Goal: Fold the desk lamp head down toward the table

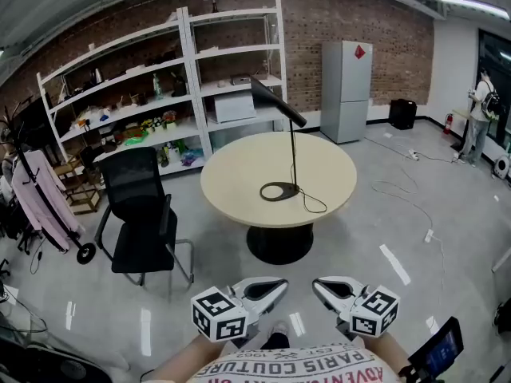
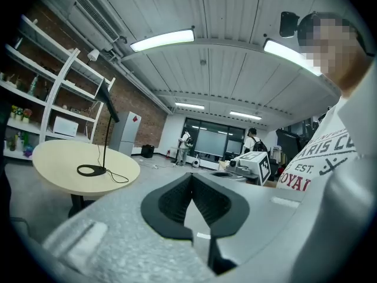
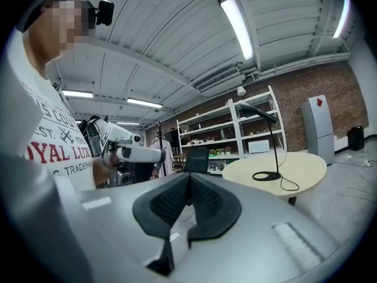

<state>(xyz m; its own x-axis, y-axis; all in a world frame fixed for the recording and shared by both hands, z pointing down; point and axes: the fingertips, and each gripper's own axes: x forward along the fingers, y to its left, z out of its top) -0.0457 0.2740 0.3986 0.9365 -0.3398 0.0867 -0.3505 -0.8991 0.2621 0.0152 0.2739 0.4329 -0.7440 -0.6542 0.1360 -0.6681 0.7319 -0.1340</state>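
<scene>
Your left tongs [image 1: 279, 284] and right tongs [image 1: 319, 284] are clenched empty; lamp [image 1: 293, 158] well ahead appears light, tippy: grip its head [image 1: 278, 102].

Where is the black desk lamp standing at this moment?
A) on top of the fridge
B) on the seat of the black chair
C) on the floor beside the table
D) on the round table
D: the black desk lamp stands with its ring base on the round table, near its middle.

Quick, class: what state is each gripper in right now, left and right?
Left gripper: closed, holding nothing.
Right gripper: closed, holding nothing.
</scene>
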